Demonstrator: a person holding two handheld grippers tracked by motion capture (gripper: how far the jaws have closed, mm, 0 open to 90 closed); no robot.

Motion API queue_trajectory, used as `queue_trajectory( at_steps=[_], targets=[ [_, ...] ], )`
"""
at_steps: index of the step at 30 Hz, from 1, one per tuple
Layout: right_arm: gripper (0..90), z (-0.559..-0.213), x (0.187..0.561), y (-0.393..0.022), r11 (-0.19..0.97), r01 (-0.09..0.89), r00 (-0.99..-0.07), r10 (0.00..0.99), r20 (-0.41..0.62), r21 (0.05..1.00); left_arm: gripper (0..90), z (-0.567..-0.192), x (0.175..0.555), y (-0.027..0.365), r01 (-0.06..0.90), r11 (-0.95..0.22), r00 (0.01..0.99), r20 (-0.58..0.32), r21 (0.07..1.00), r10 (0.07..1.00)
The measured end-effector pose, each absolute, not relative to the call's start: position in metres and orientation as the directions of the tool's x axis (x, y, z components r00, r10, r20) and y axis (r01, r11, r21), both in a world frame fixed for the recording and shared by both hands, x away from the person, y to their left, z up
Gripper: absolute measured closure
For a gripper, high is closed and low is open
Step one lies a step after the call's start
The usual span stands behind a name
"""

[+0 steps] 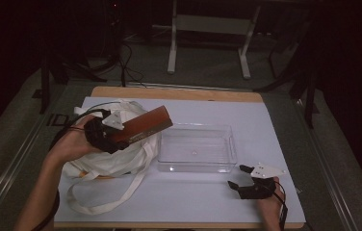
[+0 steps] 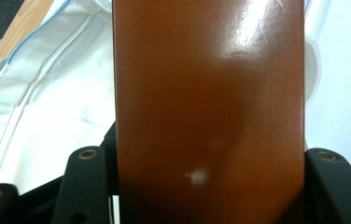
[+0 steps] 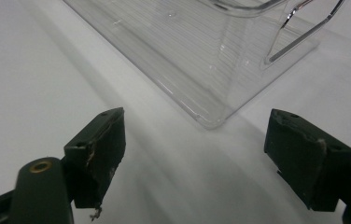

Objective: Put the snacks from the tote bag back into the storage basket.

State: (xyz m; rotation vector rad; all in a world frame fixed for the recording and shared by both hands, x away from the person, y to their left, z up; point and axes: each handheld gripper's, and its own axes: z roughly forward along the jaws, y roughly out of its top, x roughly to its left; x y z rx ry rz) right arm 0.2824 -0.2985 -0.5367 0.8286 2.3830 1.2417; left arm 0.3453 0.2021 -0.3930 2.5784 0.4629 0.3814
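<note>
No readable text, label, brand or number is showing anywhere. Dark marks are sitting on the floor strip (image 1: pixel 56 119) left of the table (image 1: pixel 179 93), too blurred to read. The brown box (image 1: pixel 145 126) is showing plain faces.

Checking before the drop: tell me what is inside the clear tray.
Nothing shows inside the clear tray; its bare bottom shows through. The brown box, held by the left gripper above the white bag, covers no part.
</note>
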Motion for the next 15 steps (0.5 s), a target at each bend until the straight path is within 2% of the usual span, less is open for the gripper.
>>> queue_trajectory(
  at_steps=[15],
  targets=[
    [20.4, -0.537, 0.283, -0.299, 0.451, 0.343, -0.778, 0.628, -0.02, 0.824, 43.4, -0.391, 0.347, 0.185, 0.209, -0.849, 0.923, 0.189, 0.485, 0.335]
  ],
)
